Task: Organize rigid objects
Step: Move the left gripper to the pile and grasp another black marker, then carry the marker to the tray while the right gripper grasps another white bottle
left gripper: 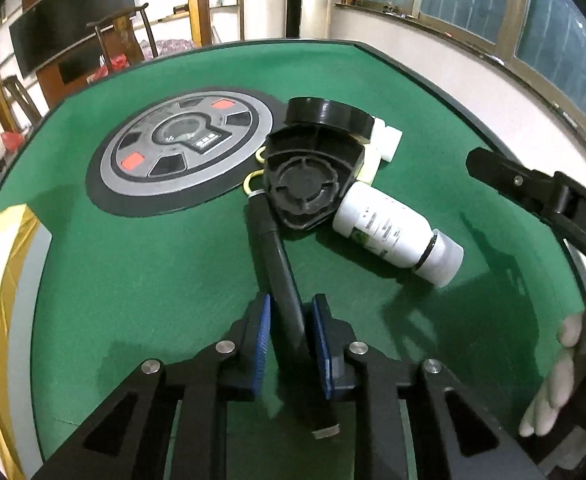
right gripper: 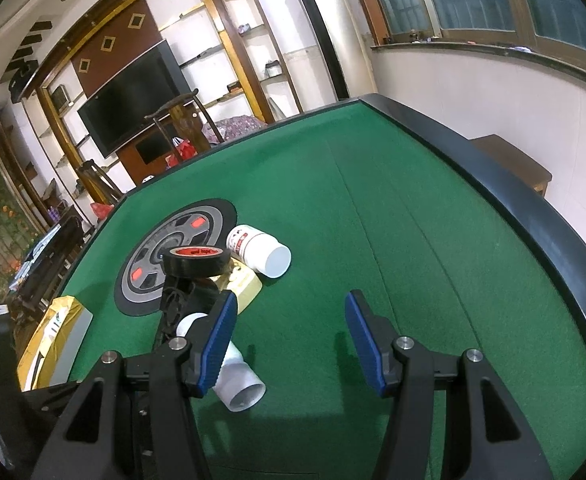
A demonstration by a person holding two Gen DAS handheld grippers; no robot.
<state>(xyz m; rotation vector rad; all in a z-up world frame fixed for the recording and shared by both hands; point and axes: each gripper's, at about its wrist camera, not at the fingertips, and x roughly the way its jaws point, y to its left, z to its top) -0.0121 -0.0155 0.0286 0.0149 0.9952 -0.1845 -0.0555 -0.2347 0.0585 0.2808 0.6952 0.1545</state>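
A: What carries everything?

B: A green felt bench (left gripper: 133,264) with a dark raised rim. Set into its middle is a round grey and black panel (left gripper: 181,152) with two red patches.

A: And at the near left edge?

B: A yellow and grey box (right gripper: 55,336) lies flat there, well apart from the pile.

A: The pile itself?

B: It sits just beside the round panel. A black tool with a broad ribbed head (left gripper: 313,176) lies on the felt, its long black handle (left gripper: 285,284) running toward the left gripper (left gripper: 289,320). A white bottle (left gripper: 397,232) lies on its side touching the head, cap end pointing right. A roll of black tape (right gripper: 195,260) rests on top of the pile, with a pale yellow flat piece (right gripper: 245,284) under it. A second white bottle (right gripper: 261,252) lies beyond, on its side.

A: How do the left jaws stand?

B: Narrow, their blue pads pressed against the handle from both sides; the handle's end shows below them.

A: The right gripper (right gripper: 291,332)?

B: Its jaws stand about half open over bare felt, nothing between them. A gloved hand (left gripper: 565,376) holds it at the right edge of the left view.

A: Anything smaller?

B: A yellow ring (left gripper: 253,182) peeks out beside the tool's head.
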